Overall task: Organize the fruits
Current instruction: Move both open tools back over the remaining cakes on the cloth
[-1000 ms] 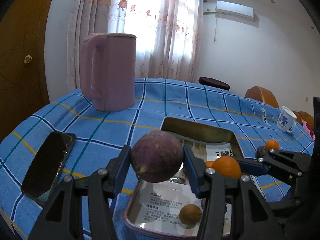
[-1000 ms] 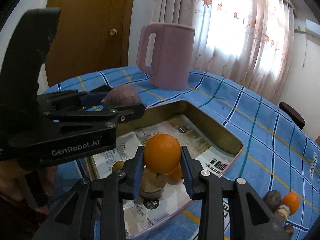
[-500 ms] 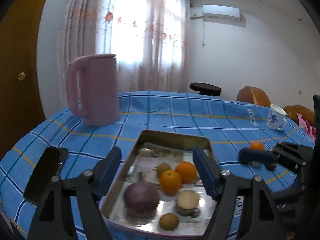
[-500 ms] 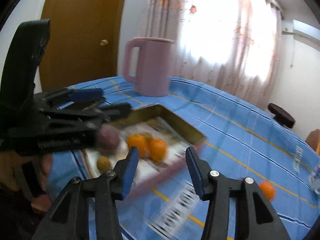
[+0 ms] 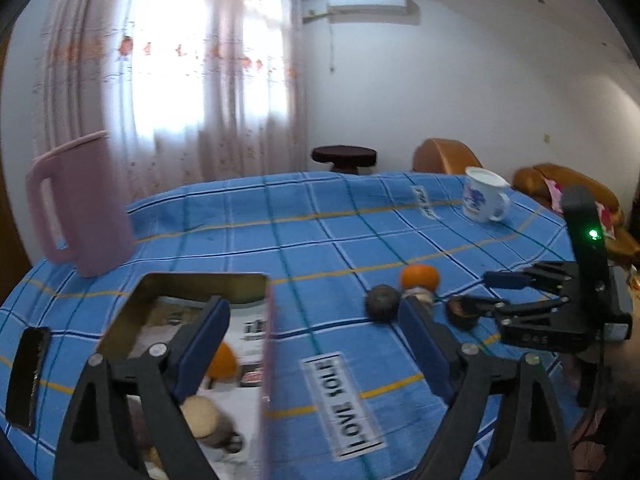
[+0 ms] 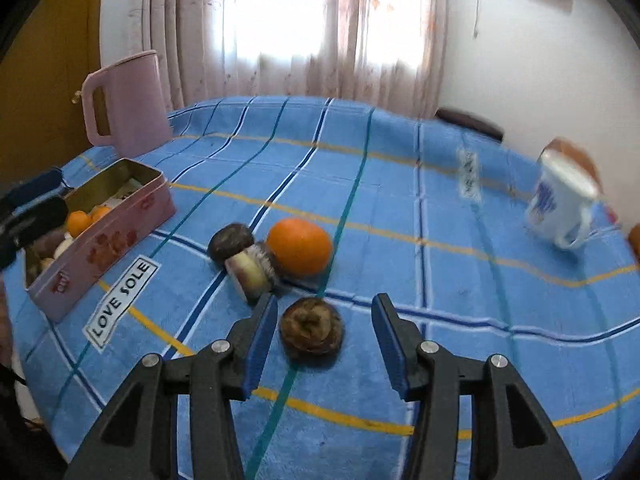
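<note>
Round table under a blue plaid cloth (image 6: 400,184), tall pink plastic jug (image 6: 128,100) at the far left edge, white mug with blue print (image 6: 560,208) far right.

Pink rectangular tin (image 6: 100,240) sits left of centre on the cloth, with oranges and other fruit already inside.

Loose fruit is clustered mid-table, well apart from the tin: one orange (image 6: 300,250), a dark round purple fruit (image 6: 230,242), a cut pale-faced fruit half (image 6: 250,270) touching both, and a wrinkled brown round fruit (image 6: 311,328) just in front of them.

Right gripper (image 6: 325,344): jaws spread wide, empty, the brown fruit sitting between the pads but not touched.

Left gripper (image 5: 316,344): also spread wide and empty, hanging over the tin's right wall and the bare cloth.

Step in hand looks like picking the brown fruit. Suggest centring it between the pads, coming low enough to grip at its widest part, and closing gently, since the skin looks soft. Keep the left pad clear of the cut half so nothing gets nudged.
</note>
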